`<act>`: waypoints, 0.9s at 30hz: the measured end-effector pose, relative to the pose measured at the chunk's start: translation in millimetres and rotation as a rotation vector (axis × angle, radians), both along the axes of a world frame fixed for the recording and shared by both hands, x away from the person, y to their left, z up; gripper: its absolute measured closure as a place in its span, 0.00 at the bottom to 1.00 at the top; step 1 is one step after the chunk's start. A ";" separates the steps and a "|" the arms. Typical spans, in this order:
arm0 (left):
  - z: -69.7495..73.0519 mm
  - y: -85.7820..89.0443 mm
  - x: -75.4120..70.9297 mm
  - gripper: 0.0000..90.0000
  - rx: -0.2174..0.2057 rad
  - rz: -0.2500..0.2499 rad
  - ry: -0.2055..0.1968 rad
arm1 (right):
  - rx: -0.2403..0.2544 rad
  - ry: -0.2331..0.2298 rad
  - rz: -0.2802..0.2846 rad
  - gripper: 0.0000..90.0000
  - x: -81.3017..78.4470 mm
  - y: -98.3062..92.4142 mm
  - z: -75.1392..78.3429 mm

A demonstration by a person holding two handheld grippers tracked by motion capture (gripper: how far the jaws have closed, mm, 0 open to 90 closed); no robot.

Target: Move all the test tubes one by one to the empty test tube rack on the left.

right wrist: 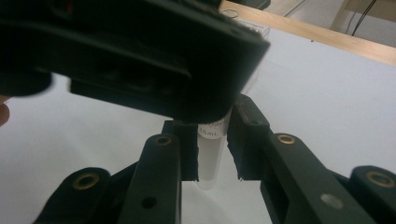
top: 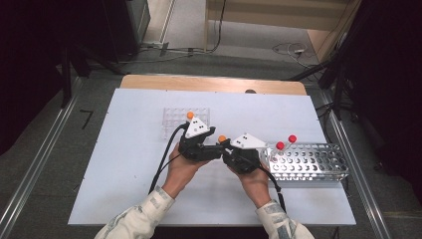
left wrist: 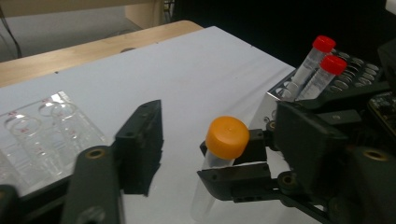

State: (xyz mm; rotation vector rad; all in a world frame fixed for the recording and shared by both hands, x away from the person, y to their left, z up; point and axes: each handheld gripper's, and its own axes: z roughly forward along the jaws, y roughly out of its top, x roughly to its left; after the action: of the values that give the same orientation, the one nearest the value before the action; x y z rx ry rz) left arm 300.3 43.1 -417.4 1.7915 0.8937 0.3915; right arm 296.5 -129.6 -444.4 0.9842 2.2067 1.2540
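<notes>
Orange-capped tube (left wrist: pixel 224 154) held upright above white table (top: pixel 129 164), clamped by right gripper (right wrist: pixel 212 158) around clear body. Left gripper (left wrist: pixel 187 140) part-open, jaws either side of orange cap, not yet pressing; one jaw clearly apart, other hidden.

Progress, judged: midway. Two red-capped tubes (left wrist: pixel 317 63) already stand in metal rack (top: pixel 318 164); another orange-capped tube (top: pixel 189 115) waits in clear plastic rack (top: pixel 174 122). Many holes unfilled.

Writing: small print on tube, "15 mL" likely; rest unreadable.

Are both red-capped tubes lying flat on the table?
No: the two red-capped clear plastic tubes stand tilted in holes of the perforated metal rack at its near end.
</notes>
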 end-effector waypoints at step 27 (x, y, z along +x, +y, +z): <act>0.4 1.2 -0.9 0.77 0.016 -0.023 0.002 | 0.016 0.009 0.020 0.64 -2.4 -3.8 3.8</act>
State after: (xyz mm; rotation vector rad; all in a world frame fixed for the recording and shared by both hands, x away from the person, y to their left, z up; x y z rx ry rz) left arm 299.5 44.3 -417.0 1.8152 0.8723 0.3829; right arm 294.1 -133.4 -440.6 0.9783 2.2215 1.2802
